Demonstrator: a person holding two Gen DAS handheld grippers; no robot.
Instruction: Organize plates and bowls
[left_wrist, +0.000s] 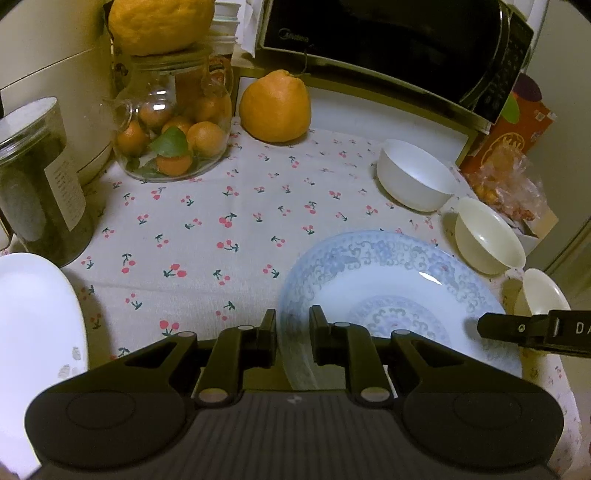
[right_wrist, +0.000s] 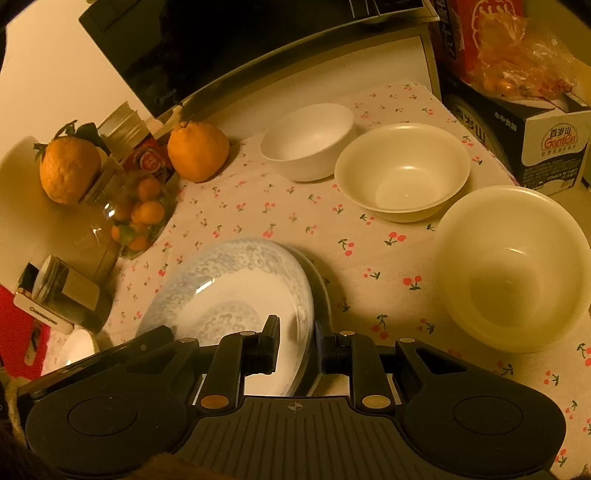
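My left gripper (left_wrist: 292, 339) and my right gripper (right_wrist: 297, 345) each pinch a side of the rim of the blue-patterned plate (left_wrist: 388, 295), which sits tilted near the front edge of the cherry tablecloth (left_wrist: 221, 221). I think I should keep both grips tight and move the plate slowly and level. Then it misses the three bowls along the right edge: white bowl (right_wrist: 308, 142), cream bowl (right_wrist: 402, 171), big cream bowl (right_wrist: 513, 266).

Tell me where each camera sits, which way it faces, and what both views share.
Left wrist: on the left gripper, angled down at the tablecloth; its fingers clamp the plate rim; the right gripper tip shows at right.
Right wrist: on the right gripper, angled down; its fingers clamp the plate's opposite rim.
Shared: plate, three bowls, orange, microwave.
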